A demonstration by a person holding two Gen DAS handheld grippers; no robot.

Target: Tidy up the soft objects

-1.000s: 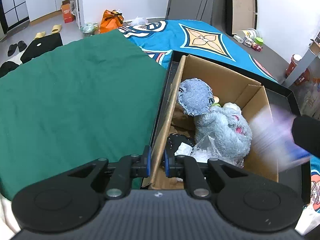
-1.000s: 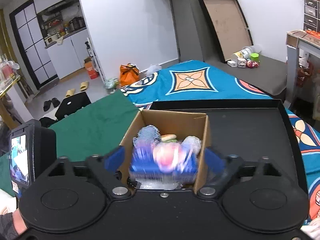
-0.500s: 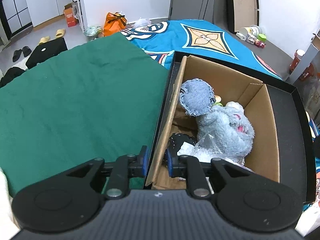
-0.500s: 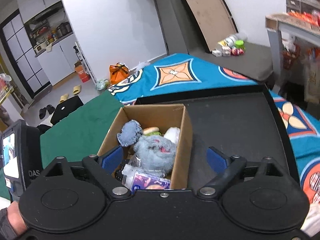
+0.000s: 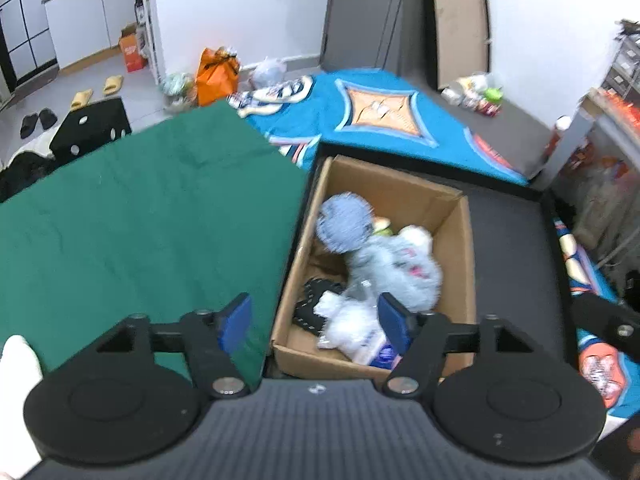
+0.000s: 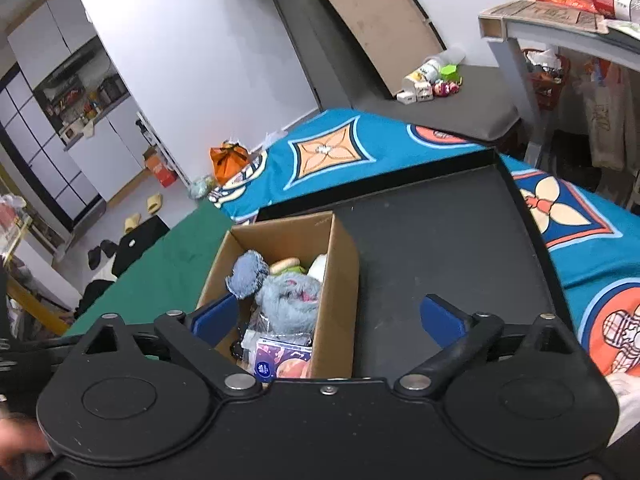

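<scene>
A cardboard box (image 5: 466,256) (image 6: 340,280) stands in a black tray (image 6: 440,240). In it lie a grey plush toy (image 5: 400,264) (image 6: 290,300), a blue denim piece (image 5: 344,224) (image 6: 248,270), a burger-shaped toy (image 6: 285,266), a crinkly plastic bag (image 5: 352,322), a black item (image 5: 316,300) and a blue tissue pack (image 6: 282,362). My left gripper (image 5: 314,320) is open and empty, above the box's near left wall. My right gripper (image 6: 326,316) is open and empty, above the box's near end.
A green cloth (image 5: 140,216) lies left of the box. A blue patterned blanket (image 6: 360,152) lies beyond the tray. Slippers, an orange bag (image 5: 216,76) and small toys (image 6: 428,84) are on the floor. A desk (image 6: 560,20) stands at the right.
The right gripper let the blue tissue pack drop into the box and drew back. The left gripper opened from shut on the box's left wall and lifted away.
</scene>
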